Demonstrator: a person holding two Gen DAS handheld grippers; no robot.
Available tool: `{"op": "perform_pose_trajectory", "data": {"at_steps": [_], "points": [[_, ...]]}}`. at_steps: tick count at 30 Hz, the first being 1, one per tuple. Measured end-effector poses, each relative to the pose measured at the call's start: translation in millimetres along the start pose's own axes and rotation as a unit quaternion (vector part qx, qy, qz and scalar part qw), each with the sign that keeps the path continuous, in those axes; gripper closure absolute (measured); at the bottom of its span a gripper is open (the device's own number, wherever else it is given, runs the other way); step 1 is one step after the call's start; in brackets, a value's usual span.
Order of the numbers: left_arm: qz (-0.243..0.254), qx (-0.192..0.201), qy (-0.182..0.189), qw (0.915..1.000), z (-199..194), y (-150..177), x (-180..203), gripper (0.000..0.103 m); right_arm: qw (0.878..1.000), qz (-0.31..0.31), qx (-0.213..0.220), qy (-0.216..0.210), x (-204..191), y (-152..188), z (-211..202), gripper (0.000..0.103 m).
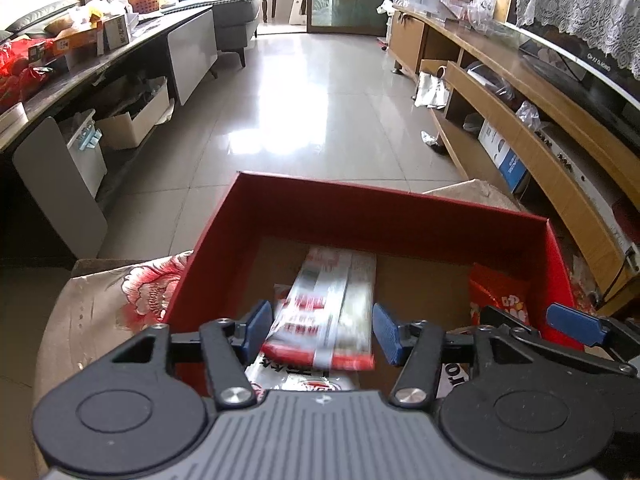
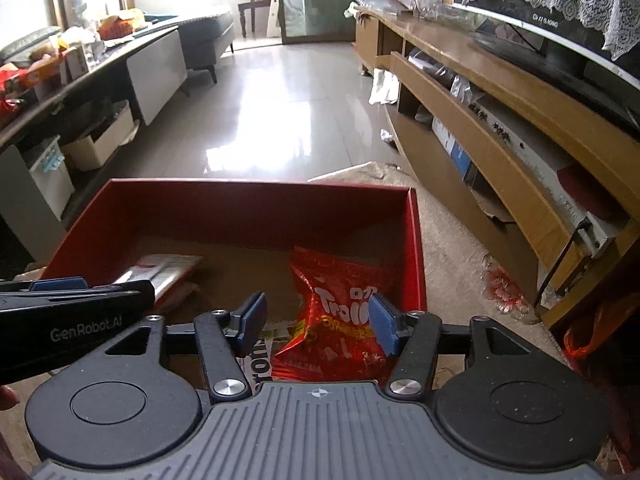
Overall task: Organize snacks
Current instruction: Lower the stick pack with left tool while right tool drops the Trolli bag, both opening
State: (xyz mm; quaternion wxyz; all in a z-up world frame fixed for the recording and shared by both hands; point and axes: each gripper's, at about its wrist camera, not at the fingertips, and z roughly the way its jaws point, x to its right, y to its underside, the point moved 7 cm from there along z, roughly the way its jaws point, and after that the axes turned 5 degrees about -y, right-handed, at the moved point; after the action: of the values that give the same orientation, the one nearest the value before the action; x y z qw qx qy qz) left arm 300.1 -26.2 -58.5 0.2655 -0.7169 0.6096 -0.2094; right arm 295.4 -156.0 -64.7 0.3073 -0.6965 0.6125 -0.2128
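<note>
An open red box [image 1: 360, 189] [image 2: 256, 185] with a brown bottom sits on a floral cloth. My left gripper [image 1: 322, 334] hovers over its near left part. A long silver-and-red snack packet [image 1: 328, 308] [image 2: 160, 268], blurred, lies between the blue pads, which do not clamp it. My right gripper [image 2: 318, 322] is over the box's near right part, its jaws apart around a red Trolli bag [image 2: 340, 312] [image 1: 496, 292] resting in the box. The left pad stands clear of the bag and the right pad is at its edge. More packets [image 2: 262, 356] lie beneath, near the front wall.
The beige floral cloth [image 1: 100, 300] covers the surface under the box. A wooden TV cabinet [image 2: 500, 128] with open shelves runs along the right. A low dark table [image 1: 80, 64] piled with boxes runs along the left. Shiny tiled floor [image 1: 288, 112] lies between them.
</note>
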Motion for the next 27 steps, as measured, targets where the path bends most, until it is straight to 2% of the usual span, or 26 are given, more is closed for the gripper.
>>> {"op": "perform_pose_trajectory", "data": {"at_steps": [4,17,23,24,27], "points": [[-0.004,0.008,0.004,1.0000,-11,-1,-3,0.042,1.000,-0.001,0.009,0.005,0,-3,-10,0.037],[-0.033,0.015,0.030,0.9989,-44,9,-13,0.041,0.999,-0.011,0.028,0.013,-5,-2,-42,0.035],[-0.033,0.013,0.043,0.9984,-56,18,-13,0.041,0.999,-0.015,0.029,0.015,-6,5,-54,0.034],[-0.032,0.012,0.049,0.9982,-59,20,-12,0.038,0.999,-0.015,0.028,0.015,-5,7,-56,0.034],[-0.021,0.010,0.063,0.9977,-67,28,-4,0.037,1.000,-0.015,0.025,0.011,-5,14,-63,0.030]]}}
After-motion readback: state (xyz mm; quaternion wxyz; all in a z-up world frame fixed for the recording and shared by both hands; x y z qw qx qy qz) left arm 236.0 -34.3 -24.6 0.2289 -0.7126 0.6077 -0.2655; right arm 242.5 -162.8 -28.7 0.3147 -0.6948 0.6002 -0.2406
